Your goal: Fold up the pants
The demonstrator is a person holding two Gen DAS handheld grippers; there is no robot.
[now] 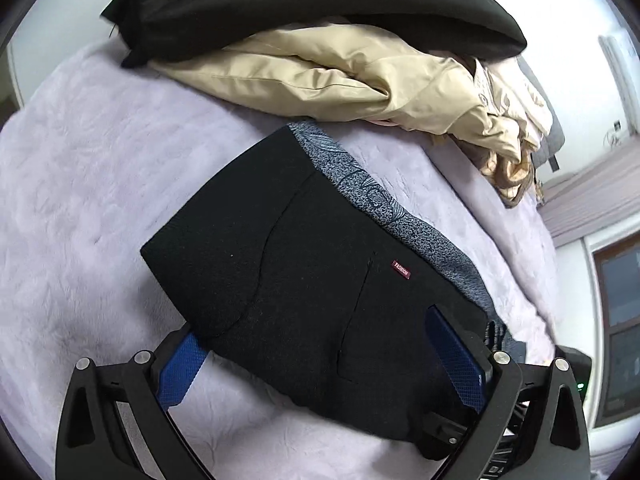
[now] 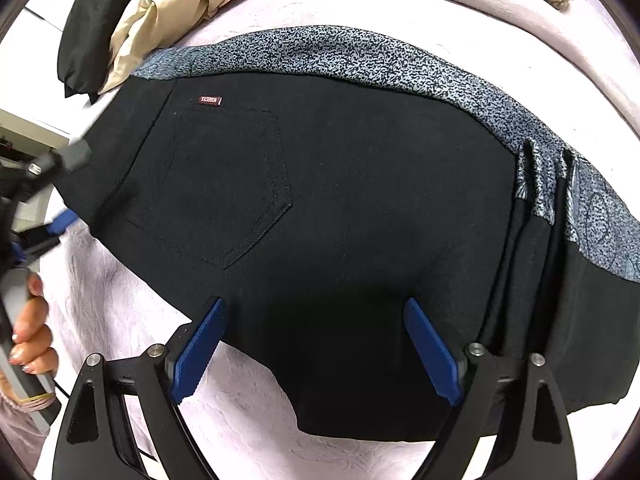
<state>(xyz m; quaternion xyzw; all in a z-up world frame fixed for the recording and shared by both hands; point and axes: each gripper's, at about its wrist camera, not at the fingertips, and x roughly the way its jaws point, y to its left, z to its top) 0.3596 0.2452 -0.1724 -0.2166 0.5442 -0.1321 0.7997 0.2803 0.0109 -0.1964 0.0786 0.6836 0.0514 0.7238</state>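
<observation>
Folded black pants [image 1: 304,264] on the lavender plush bed cover [image 1: 92,184], seen along both tongs. My left tongs [image 1: 316,354] stand wide, nothing clamped: the left blue pad [image 1: 180,372] lies over bare cover just outside the pants' near corner, the right pad [image 1: 456,356] over the black cloth. My right tongs [image 2: 314,354] are likewise spread wide and empty, both blue pads [image 2: 430,354] poised over the pants' near edge; I cannot tell whether they touch the cloth. The speckled grey-blue waistband [image 2: 360,60] forms the far edge ahead of the right tongs, with the red brand tag [image 2: 210,100] and the back pocket [image 2: 232,192] ahead and to their left. At far right of these tongs the waistband puckers into pleats [image 2: 548,184]. Open cover lies left of and behind the left tongs. Ahead of them, just beyond the waistband's far corner, a crumpled beige garment [image 1: 340,76] and a black garment [image 1: 320,0] close off the room. A hand [image 2: 32,340] holding the left tool shows at the right camera's left margin.
</observation>
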